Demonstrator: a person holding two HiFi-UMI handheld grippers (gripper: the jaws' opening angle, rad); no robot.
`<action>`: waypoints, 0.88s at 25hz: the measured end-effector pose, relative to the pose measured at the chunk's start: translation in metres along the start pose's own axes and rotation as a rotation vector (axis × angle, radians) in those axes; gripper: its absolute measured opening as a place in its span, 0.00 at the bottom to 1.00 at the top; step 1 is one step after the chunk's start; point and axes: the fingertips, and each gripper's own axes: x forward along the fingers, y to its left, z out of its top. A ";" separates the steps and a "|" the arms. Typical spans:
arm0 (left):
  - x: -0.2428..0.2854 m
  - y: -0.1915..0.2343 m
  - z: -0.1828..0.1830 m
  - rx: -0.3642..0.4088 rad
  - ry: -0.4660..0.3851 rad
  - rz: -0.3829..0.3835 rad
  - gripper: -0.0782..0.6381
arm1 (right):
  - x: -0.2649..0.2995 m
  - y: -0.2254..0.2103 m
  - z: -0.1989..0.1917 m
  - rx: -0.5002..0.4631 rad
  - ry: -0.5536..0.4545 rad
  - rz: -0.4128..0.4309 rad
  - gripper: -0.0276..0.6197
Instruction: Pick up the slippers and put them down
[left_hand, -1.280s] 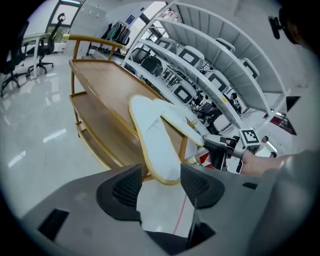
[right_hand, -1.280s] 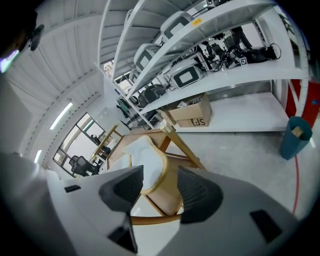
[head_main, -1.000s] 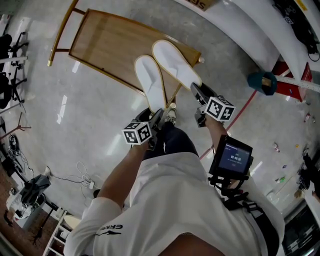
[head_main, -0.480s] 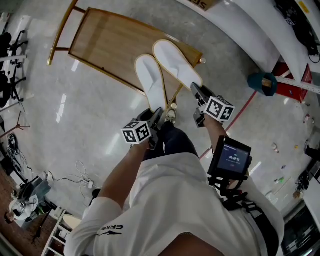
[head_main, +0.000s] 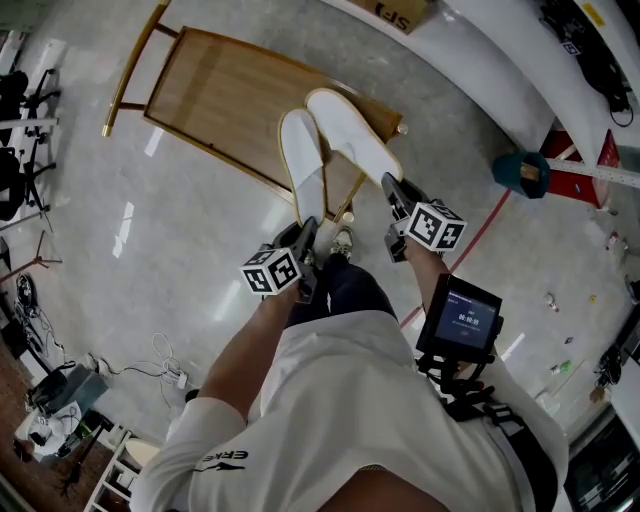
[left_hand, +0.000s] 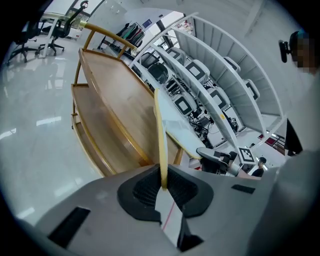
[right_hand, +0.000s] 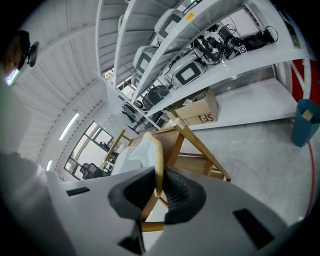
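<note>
Two white slippers with thin yellow soles lie on a low wooden rack (head_main: 220, 90). The left slipper (head_main: 303, 165) is tipped onto its edge, and its sole (left_hand: 159, 135) runs edge-on between the pads of my left gripper (left_hand: 163, 186). My left gripper (head_main: 305, 235) has just been closing and is shut on that slipper's heel. The right slipper (head_main: 352, 135) lies flatter. My right gripper (head_main: 390, 190) has also just been closing and pinches the heel of that slipper (right_hand: 156, 155) between its pads (right_hand: 158, 192).
A teal bin (head_main: 522, 167) stands on the floor to the right, near a red floor line. White shelving (head_main: 500, 60) with a cardboard box (head_main: 395, 10) runs behind the rack. Cables (head_main: 165, 350) lie at the lower left. A screen device (head_main: 460, 315) sits on the person's right forearm.
Both grippers have closed in on the slipper heels. The left slipper has rolled from lying flat onto its edge. The hands have hardly shifted.
</note>
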 end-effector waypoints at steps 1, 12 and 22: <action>-0.002 -0.001 0.003 0.004 -0.005 0.001 0.15 | -0.001 0.004 0.002 -0.003 -0.006 0.004 0.11; -0.009 -0.015 0.025 0.024 -0.085 -0.036 0.15 | -0.010 0.022 0.019 -0.044 -0.074 0.039 0.09; -0.066 -0.057 0.057 0.085 -0.178 -0.127 0.15 | -0.065 0.088 0.035 -0.084 -0.199 0.068 0.09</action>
